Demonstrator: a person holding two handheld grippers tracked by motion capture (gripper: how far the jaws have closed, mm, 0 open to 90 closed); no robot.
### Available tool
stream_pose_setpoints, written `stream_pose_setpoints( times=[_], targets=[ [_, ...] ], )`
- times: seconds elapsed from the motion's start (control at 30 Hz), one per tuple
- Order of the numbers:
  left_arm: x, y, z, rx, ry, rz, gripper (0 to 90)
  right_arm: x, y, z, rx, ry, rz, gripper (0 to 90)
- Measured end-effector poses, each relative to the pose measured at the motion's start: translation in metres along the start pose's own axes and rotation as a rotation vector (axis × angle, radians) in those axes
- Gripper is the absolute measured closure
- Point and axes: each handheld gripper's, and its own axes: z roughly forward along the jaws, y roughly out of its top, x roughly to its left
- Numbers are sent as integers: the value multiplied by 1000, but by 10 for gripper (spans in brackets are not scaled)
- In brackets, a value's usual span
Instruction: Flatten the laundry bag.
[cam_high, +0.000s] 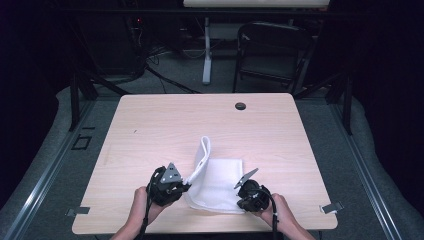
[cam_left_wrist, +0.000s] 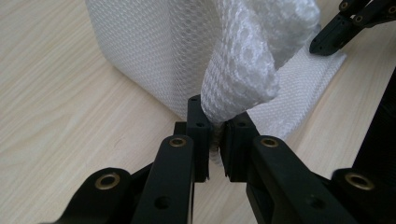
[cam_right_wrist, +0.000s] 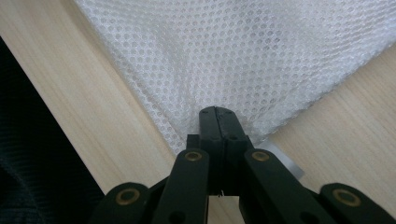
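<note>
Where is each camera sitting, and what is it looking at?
High view: above the person's side, looking down on the table; both hands, left gripper and right gripper.
Left gripper view: along its jaws, pinching the white mesh cloth.
Right gripper view: along its jaws, shut at a cloth corner.
Shared: all three see the cloth.

At centre frame I see a white cloth (cam_left_wrist: 154, 51) of open mesh weave, soft and matt, its dotted holes plain in the right gripper view. Under it the table (cam_high: 150, 125) is pale wood grain, smooth with a faint sheen. My left gripper (cam_left_wrist: 215, 140) and right gripper (cam_right_wrist: 219, 130) look like matt black plastic, with small brass-coloured metal rivets lower down.
</note>
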Motion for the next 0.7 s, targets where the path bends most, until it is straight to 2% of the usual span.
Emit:
stream_pose_setpoints(
  times=[0.47, 0.7],
  targets=[
    [-2, -1, 4, 29, 11, -10, 832, -6, -2, -3, 14, -36, 7, 900],
    [-3, -2, 5, 43, 15, -14, 831, -11, -4, -4, 10, -33, 18, 900]
  ],
)
